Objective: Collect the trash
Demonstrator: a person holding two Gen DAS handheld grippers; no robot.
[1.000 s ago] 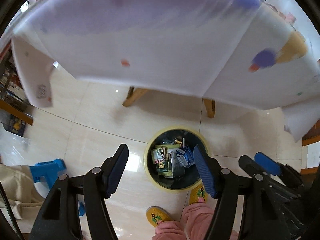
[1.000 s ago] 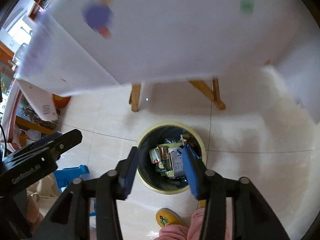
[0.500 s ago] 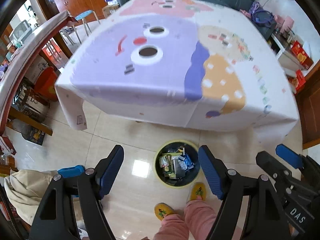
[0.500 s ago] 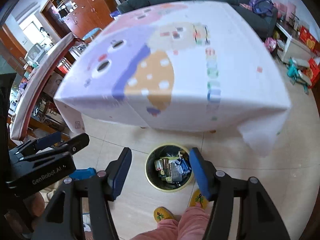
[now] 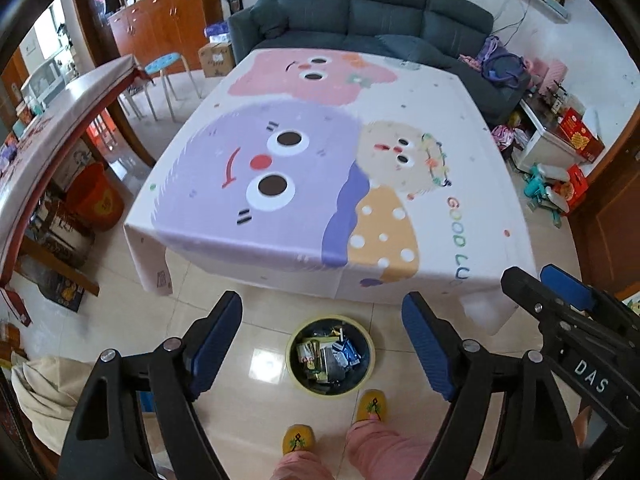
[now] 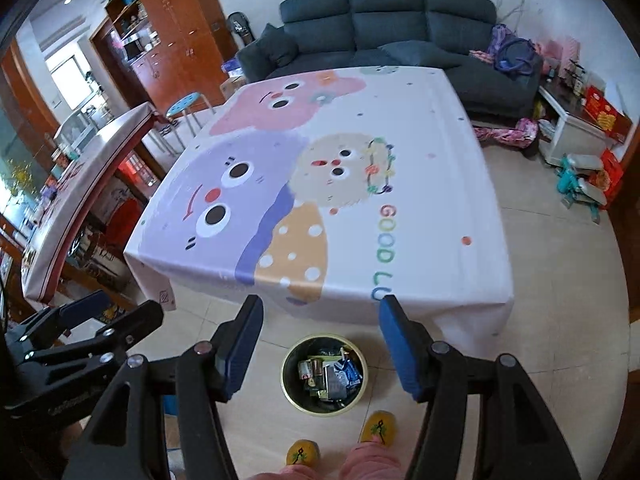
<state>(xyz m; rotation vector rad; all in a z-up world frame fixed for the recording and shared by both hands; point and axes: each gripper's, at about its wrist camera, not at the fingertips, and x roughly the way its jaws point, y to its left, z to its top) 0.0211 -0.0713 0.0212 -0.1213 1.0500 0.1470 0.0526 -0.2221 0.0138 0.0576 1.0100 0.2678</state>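
Looking at where things stand, I'd say the collecting part is basically wrapped up. The trash bin (image 5: 330, 354) sits on the tile floor right in front of the person's yellow slippers (image 5: 374, 404), just off the near edge of the table, and it's stuffed with wrappers and packets (image 5: 328, 360). Both tools are up above it, angled down. The left gripper (image 5: 322, 344) has its blue pads spread wide with nothing between them; its jaws have just been opening a bit further. The right gripper (image 6: 320, 346) is spread too and empty, after opening up moments back.

Next move, my guess: scan for anything missed. If something turns up, it calls for swinging one gripper over it, pinching, and dropping it in the bin.

As for the surface, the tablecloth (image 6: 420, 200) with the big cartoon faces and "GOOD LU..." lettering looks bare, no litter that I can spot. Room's a lived-in lounge: dark sofa (image 5: 384, 8) behind the table, wooden cabinets (image 6: 176, 40) at left, a blue-topped stool (image 5: 162, 66), and boxes and toys (image 6: 588, 184) along the right wall.
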